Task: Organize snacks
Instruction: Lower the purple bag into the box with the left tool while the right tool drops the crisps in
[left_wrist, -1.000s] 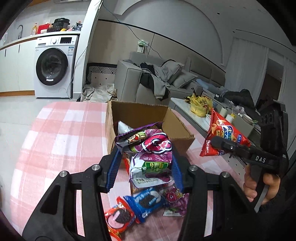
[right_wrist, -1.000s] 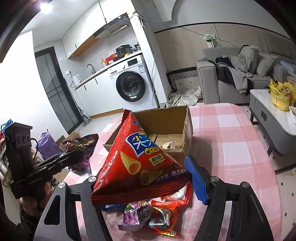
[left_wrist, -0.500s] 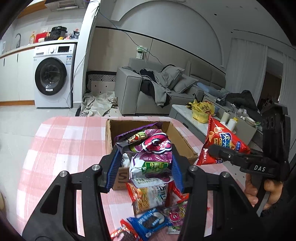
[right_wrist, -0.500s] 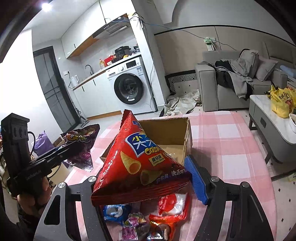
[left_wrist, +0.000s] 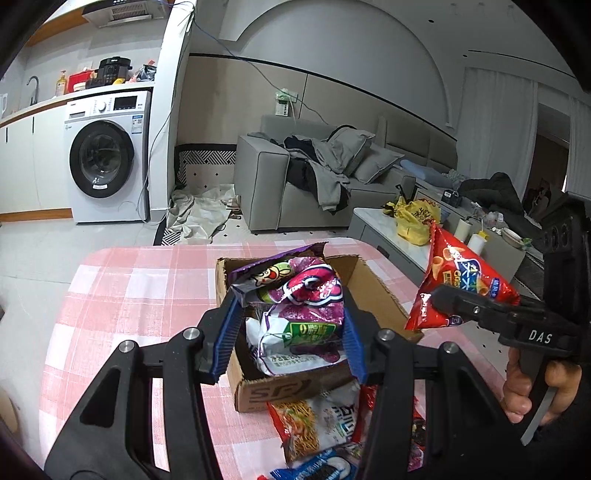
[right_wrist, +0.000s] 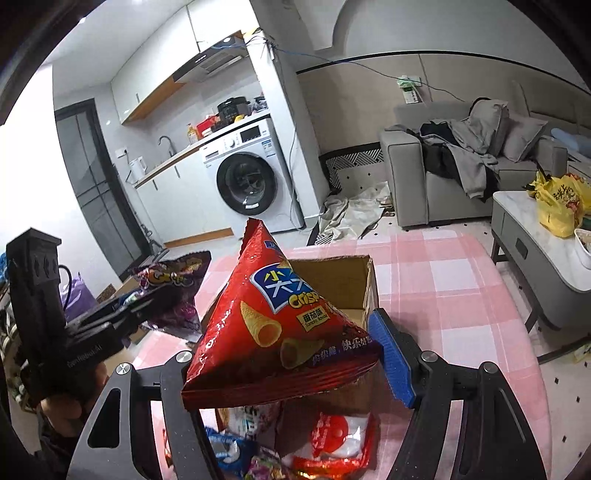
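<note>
Pink-checked counter (left_wrist: 122, 295) in a living room open to a kitchen, bearing an open cardboard box (left_wrist: 373, 291) and loose packets. Item one: purple snack bag (left_wrist: 299, 317), pinched between the blue pads of the left tool (left_wrist: 291, 336), carried upright in the air in front of and over the box's near end; whether it clears the near rim cannot be judged from this view. Item two: red triangular crisp bag (right_wrist: 273, 325), point upward, long base seam running across the right tool (right_wrist: 291, 358); the right pad presses its corner, the left pad is hidden behind the foil, so the grip reads as a pinch on the base. Relation that governs the next move: the box mouth lies straight ahead of and below both tools, left bag nearer its opening, red bag at the box's right side. Remaining stock: noodle packet (left_wrist: 314, 421), blue cookie packet (left_wrist: 325, 467) and a red-and-white packet (right_wrist: 332, 439) lying on the counter against the box's near wall, partly cut off by tool frames. Box floor mostly concealed behind the held bags; contents uncertain.
</note>
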